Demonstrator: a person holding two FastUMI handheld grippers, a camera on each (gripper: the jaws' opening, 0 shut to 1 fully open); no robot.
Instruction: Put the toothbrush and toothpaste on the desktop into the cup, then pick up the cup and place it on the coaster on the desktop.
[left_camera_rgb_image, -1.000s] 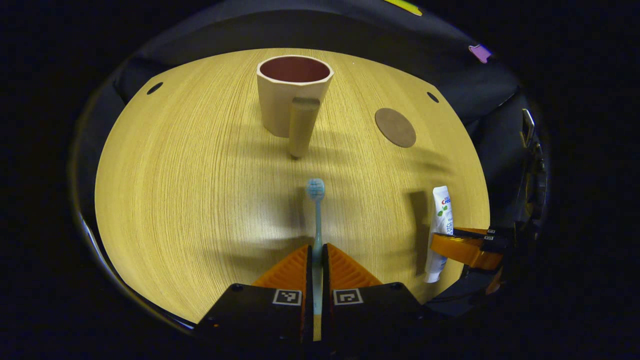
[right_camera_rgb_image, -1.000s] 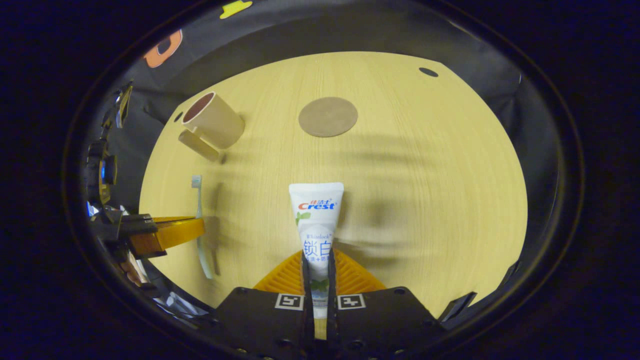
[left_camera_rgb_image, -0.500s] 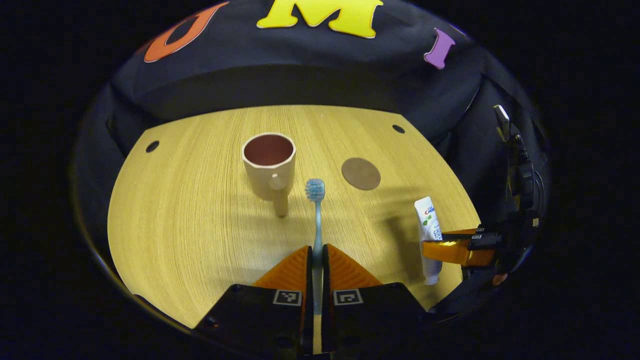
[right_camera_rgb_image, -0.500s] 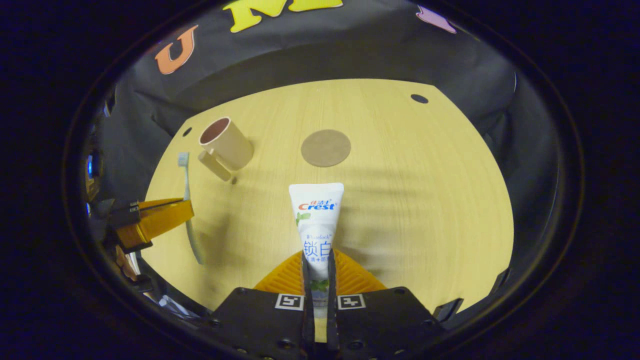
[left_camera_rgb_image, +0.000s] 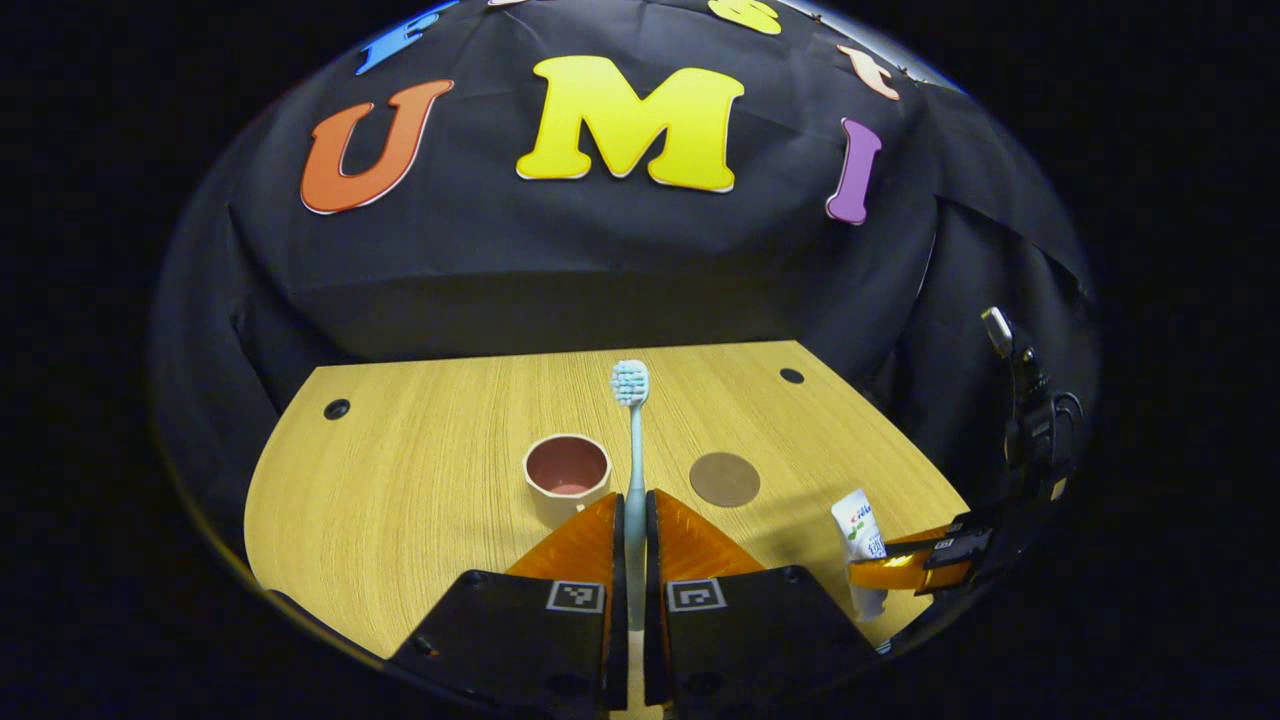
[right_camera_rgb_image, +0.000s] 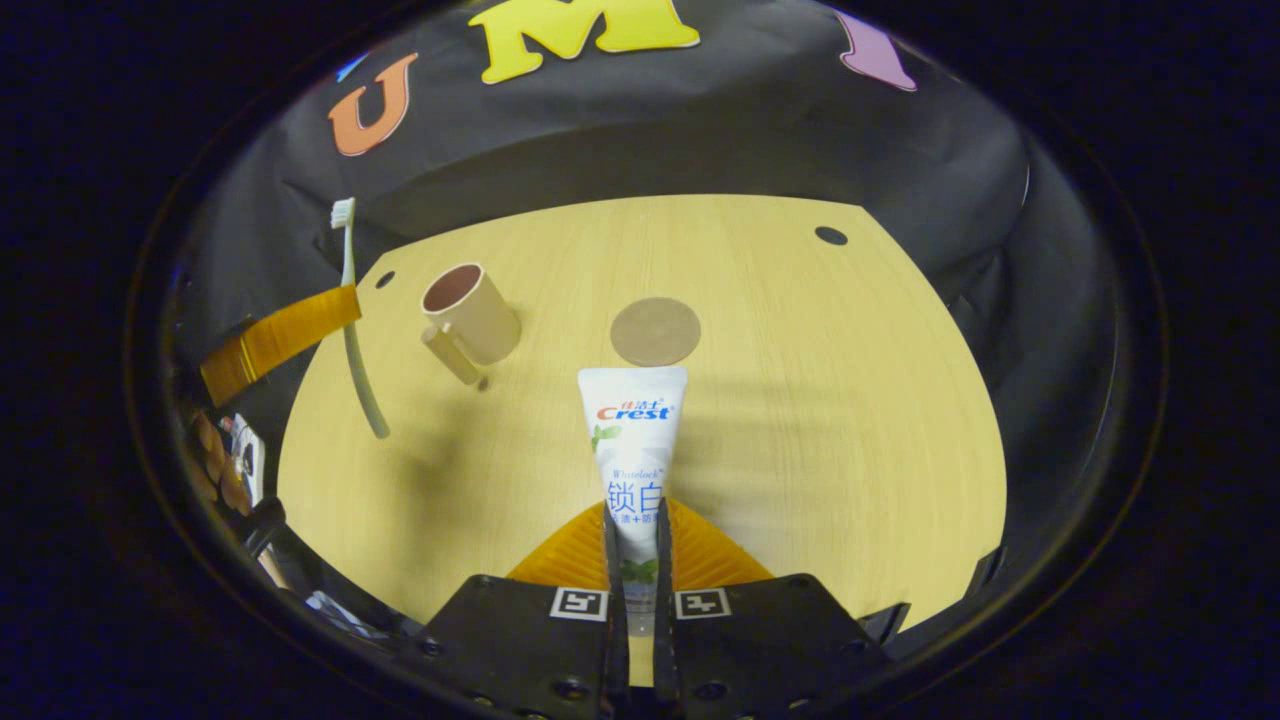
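While the left gripper (left_camera_rgb_image: 634, 510) is clamping the toothbrush (left_camera_rgb_image: 632, 440) upright, the right gripper (right_camera_rgb_image: 634, 530) is squeezing the toothpaste (right_camera_rgb_image: 632, 440); cup (left_camera_rgb_image: 566, 475) and coaster (right_camera_rgb_image: 655, 331) are sitting ahead.

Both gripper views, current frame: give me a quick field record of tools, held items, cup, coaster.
left tool: shut on toothbrush, lifted off the desk, head up
right tool: shut on toothpaste, lifted off the desk
cup: upright on desk, empty, handle toward the camera
coaster: bare, flat on desk, apart from cup
task state: nothing in cup yet
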